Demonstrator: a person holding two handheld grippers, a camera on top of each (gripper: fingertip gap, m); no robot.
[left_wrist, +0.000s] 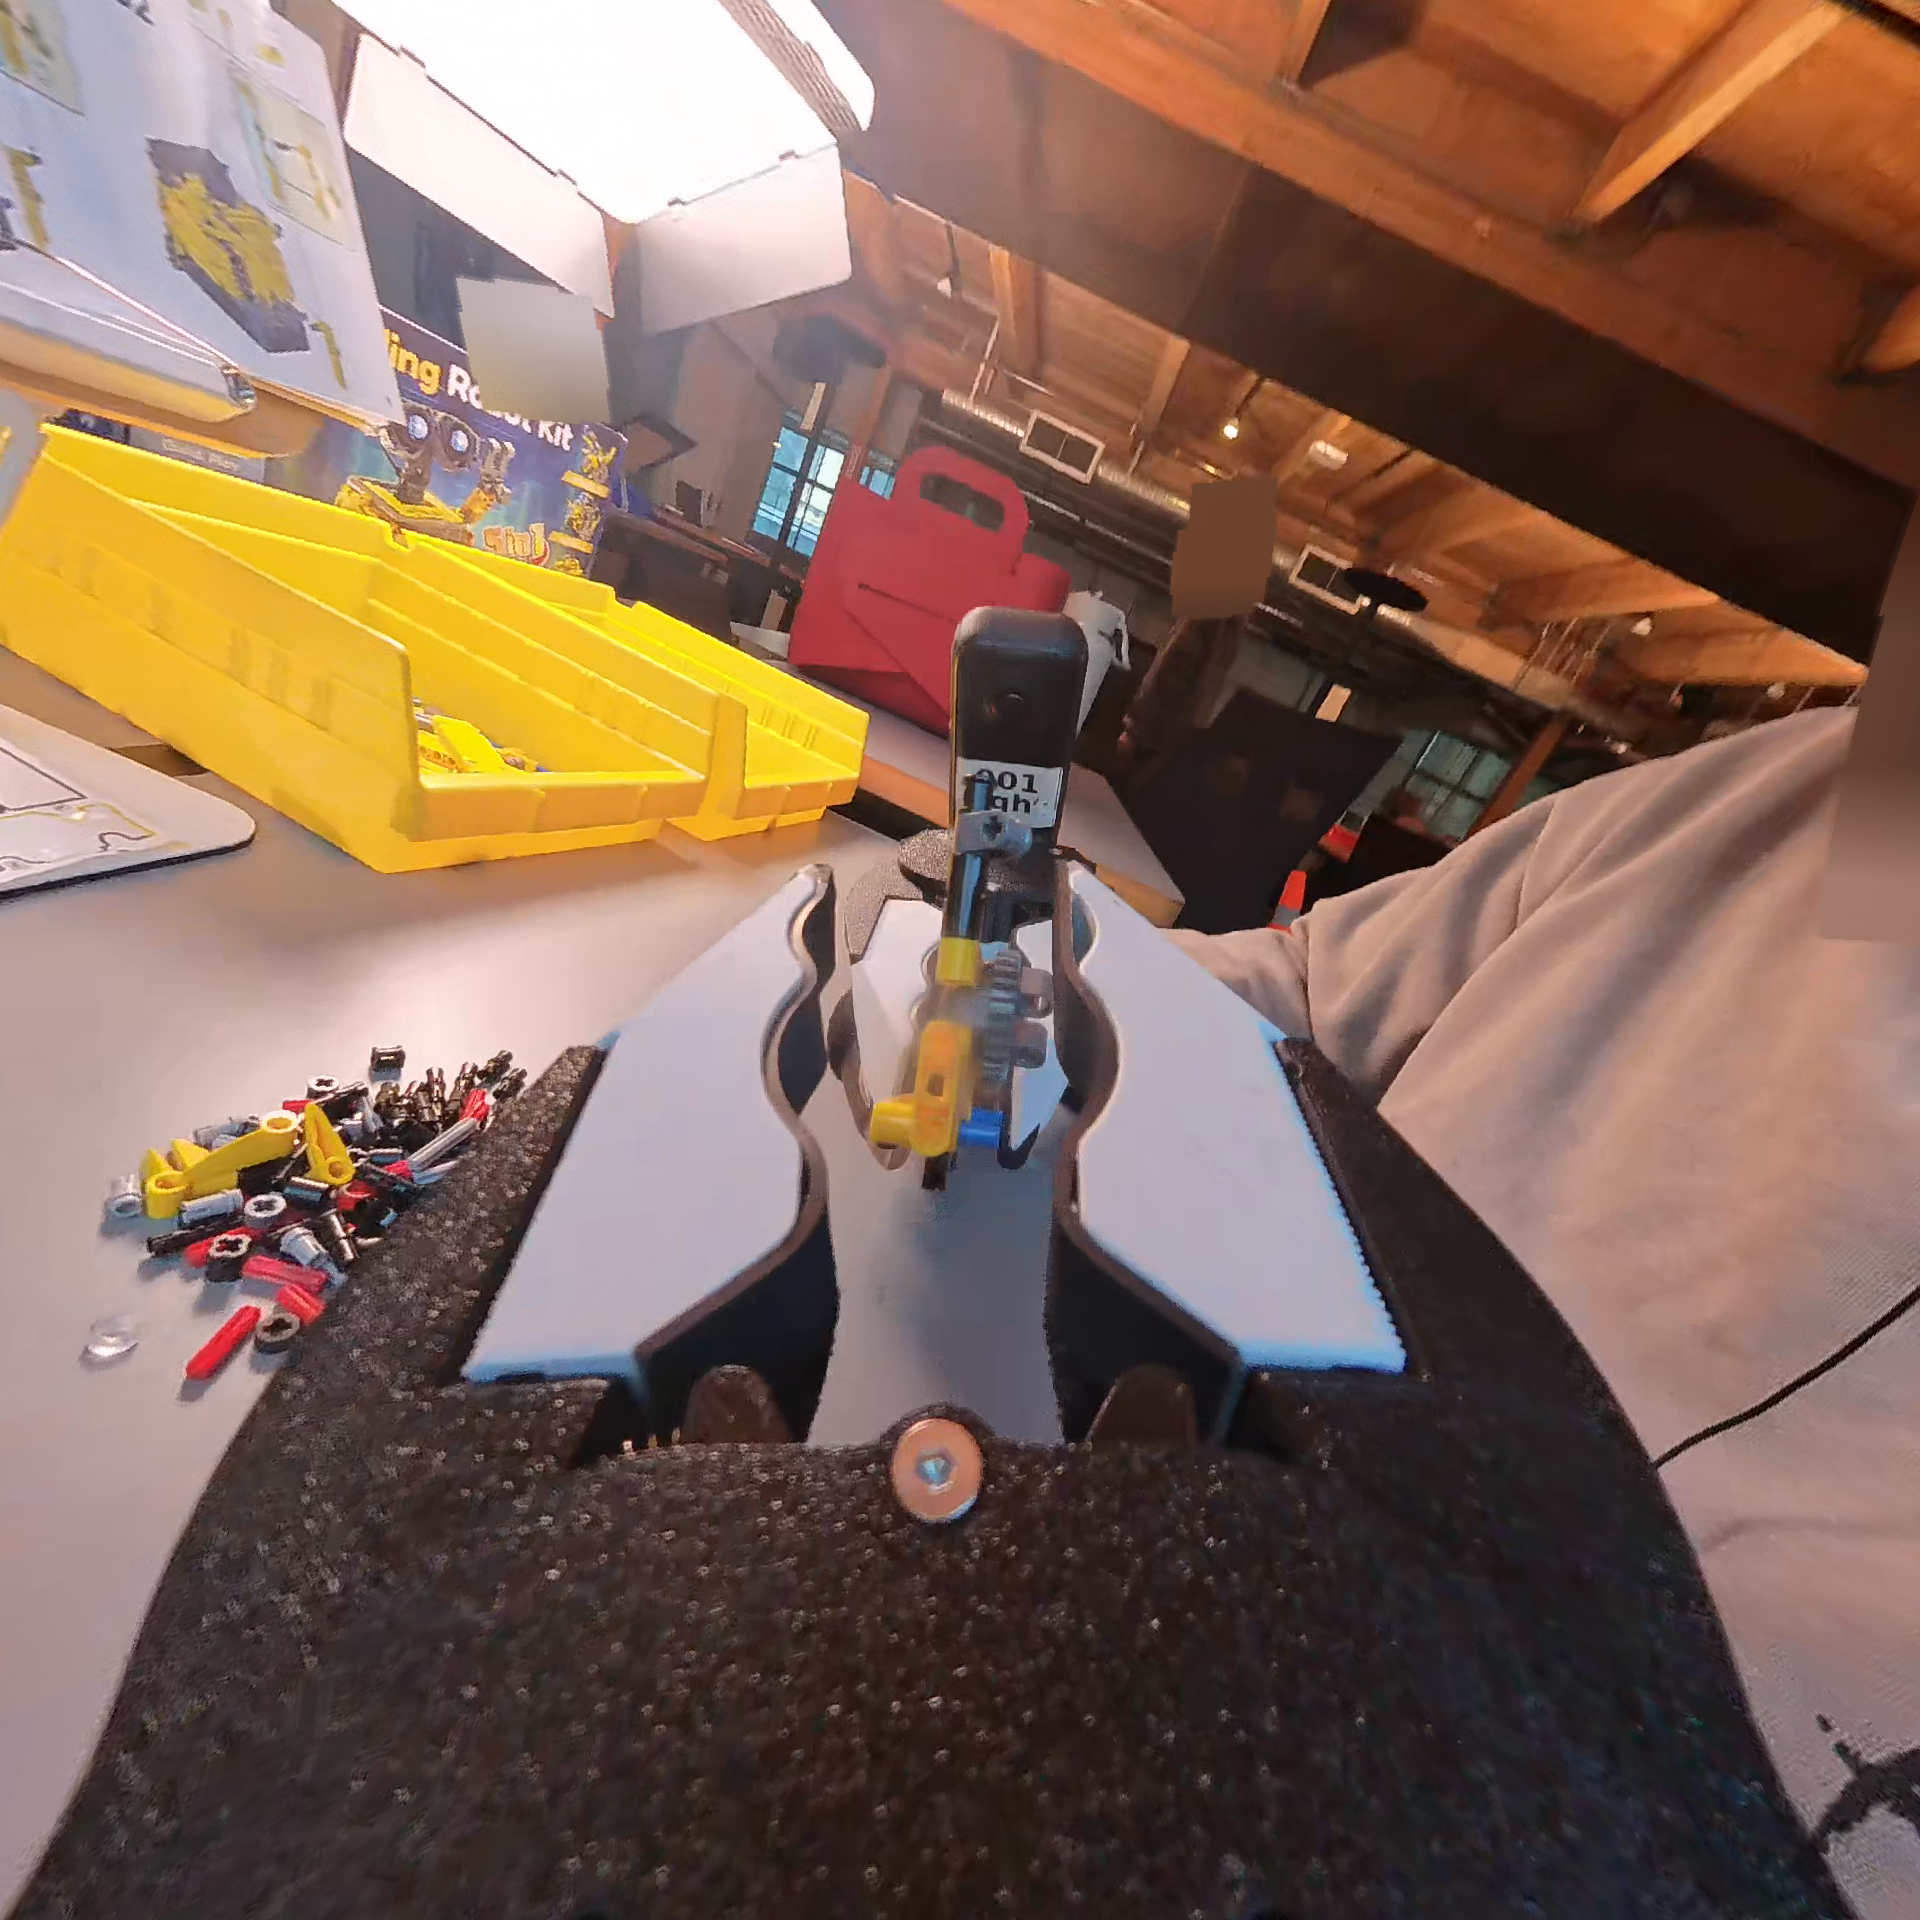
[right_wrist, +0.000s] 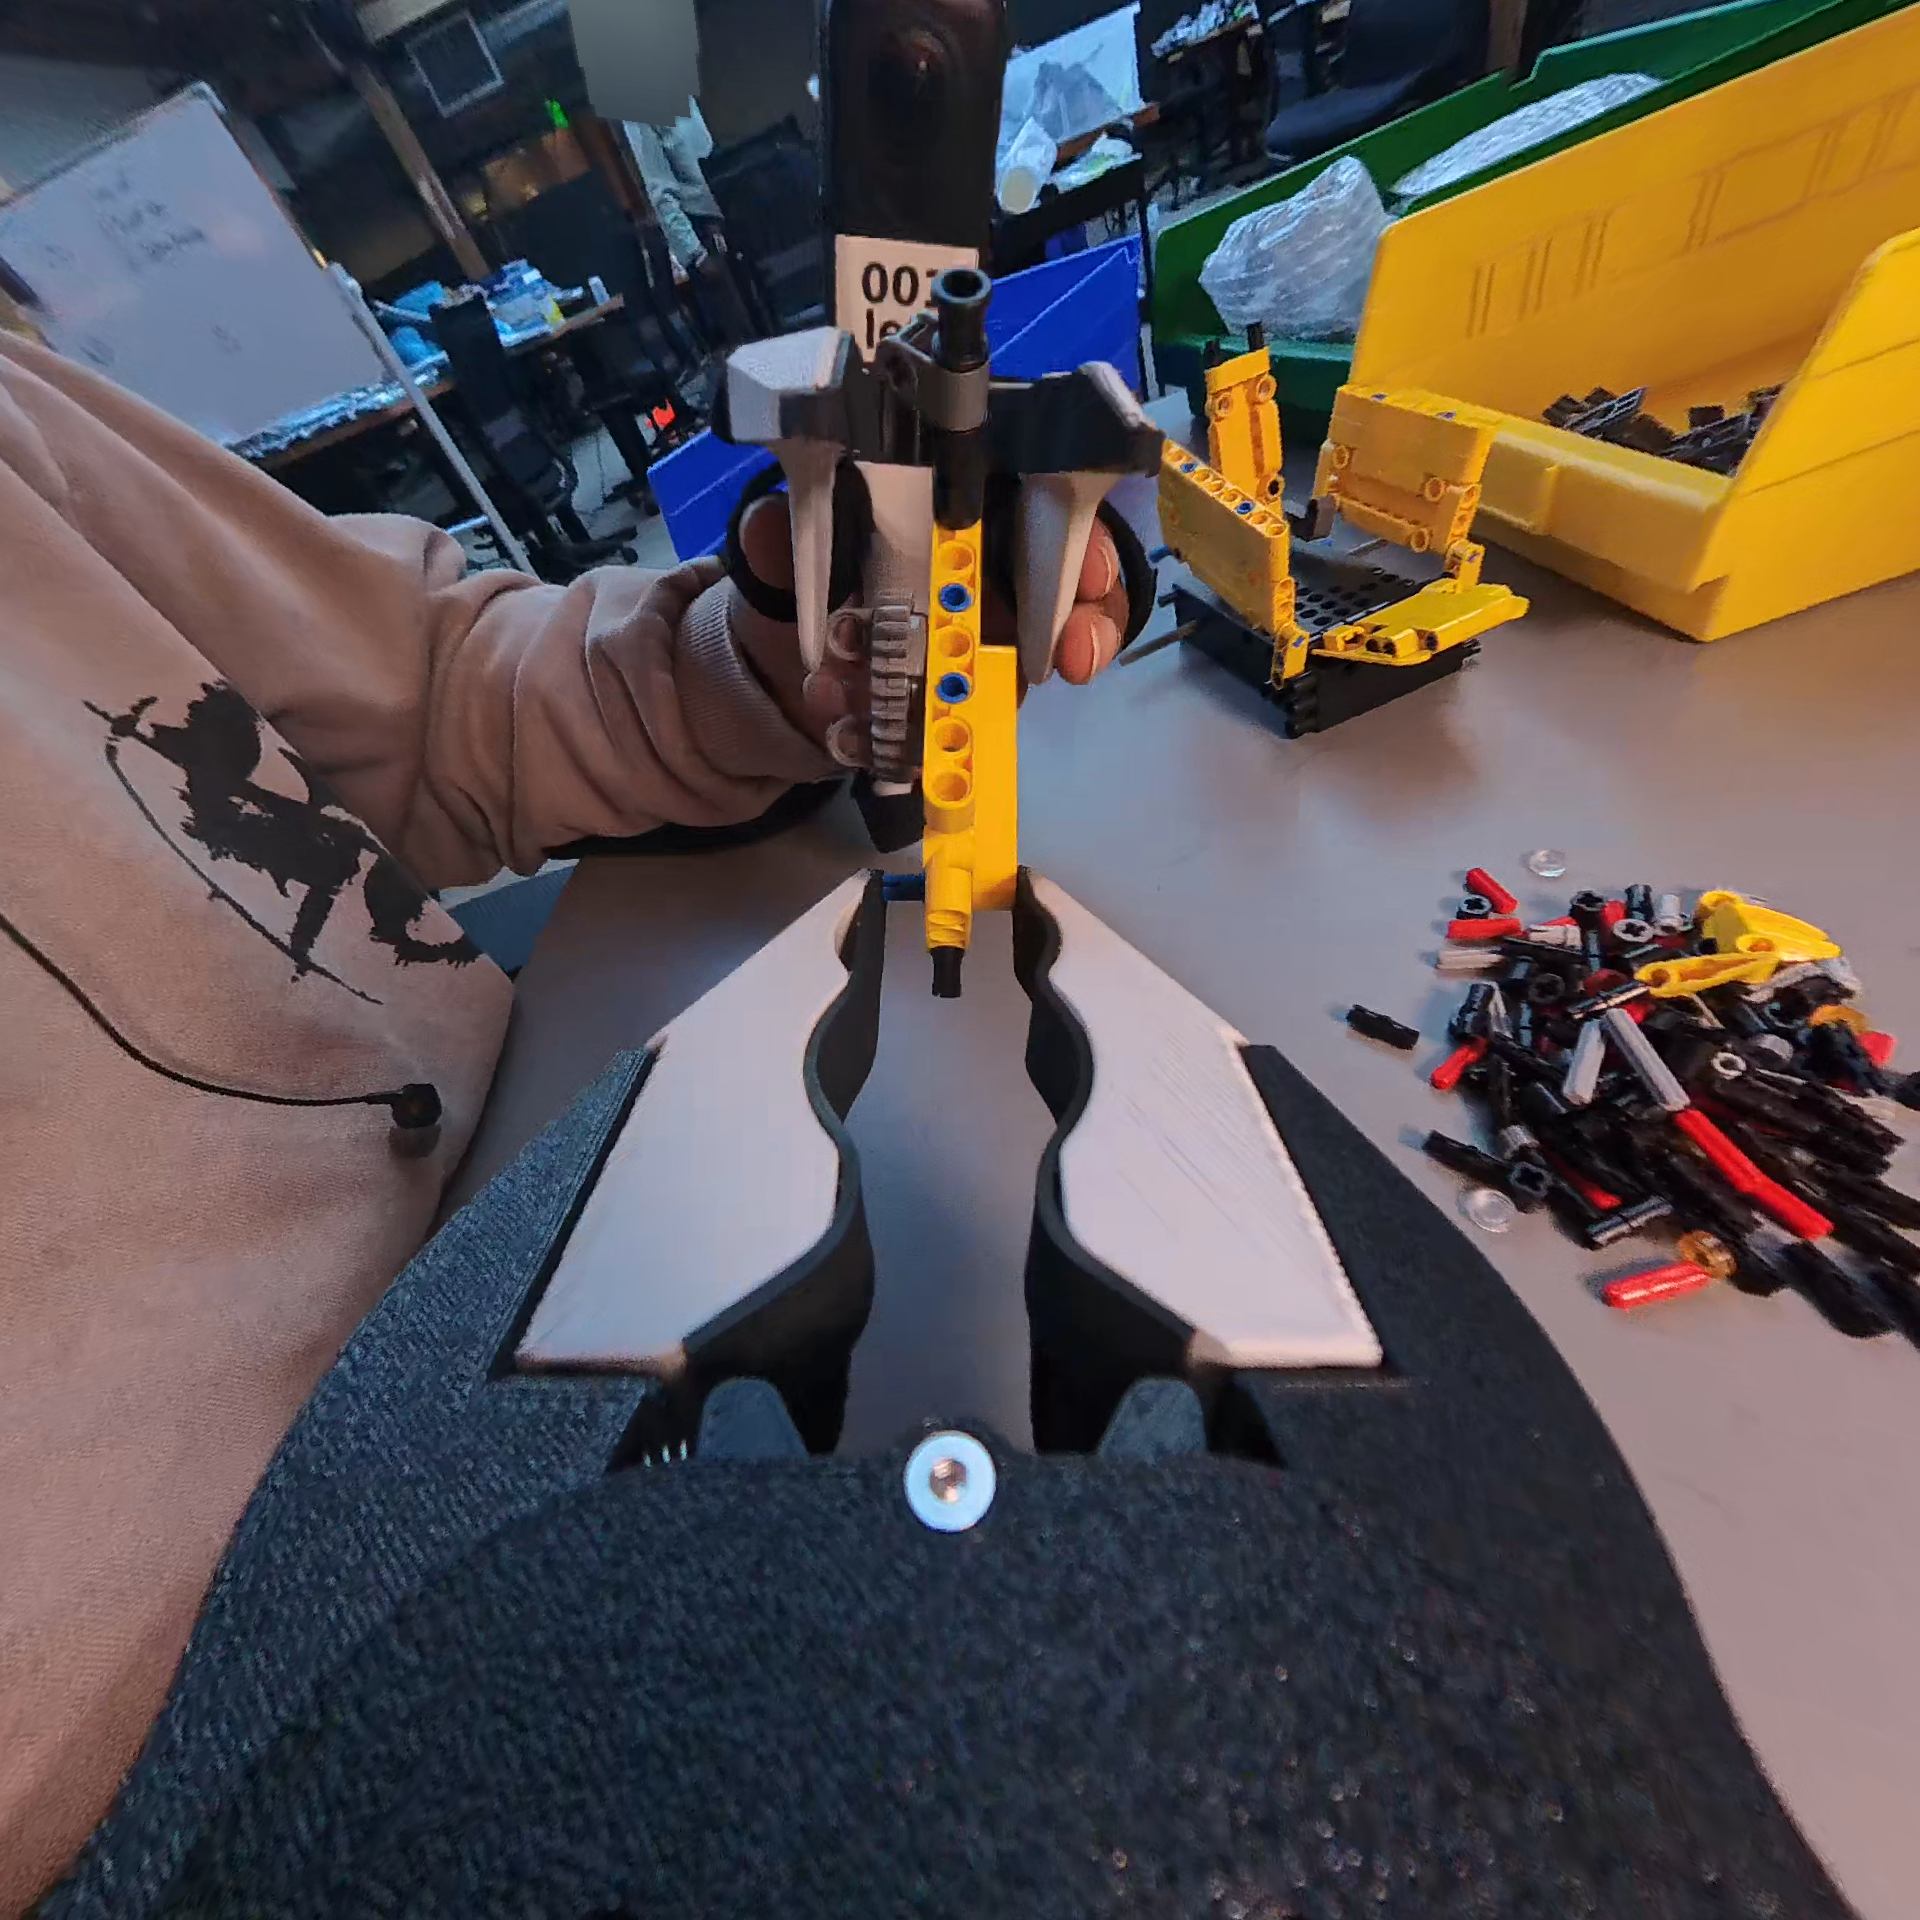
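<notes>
The two grippers meet nose to nose above the grey table (right_wrist: 1195, 831), a small brick-built assembly (right_wrist: 966, 727) held off the surface between them: a yellow holed beam with blue pins, a grey gear on one side and a black axle running through its length. The right gripper (right_wrist: 948, 894) is clamped on the near end of that beam; one fingertip presses the yellow face and the other bears on a blue pin. The left gripper (left_wrist: 943, 894) straddles the far part of the assembly, its fingers close beside the gear and the beam; whether they actually pinch it I cannot tell. A person's hand (right_wrist: 1091, 623) in a tan sleeve (right_wrist: 520, 675) shows behind the left gripper's fingers.

Seen from the right wrist view, a heap of loose pins and axles (right_wrist: 1662, 1060), black, red, grey and yellow, lies on the table to the right, near but apart from the grippers; farther off stands a partly built yellow and black model (right_wrist: 1330, 582), just beside a yellow bin (right_wrist: 1558, 520). From the left wrist view, yellow trays (left_wrist: 312, 675) sit at the far left, with an open instruction booklet (left_wrist: 208, 208) above them, a printed kit box (left_wrist: 499, 436) behind and a red bag (left_wrist: 914, 592) beyond.
</notes>
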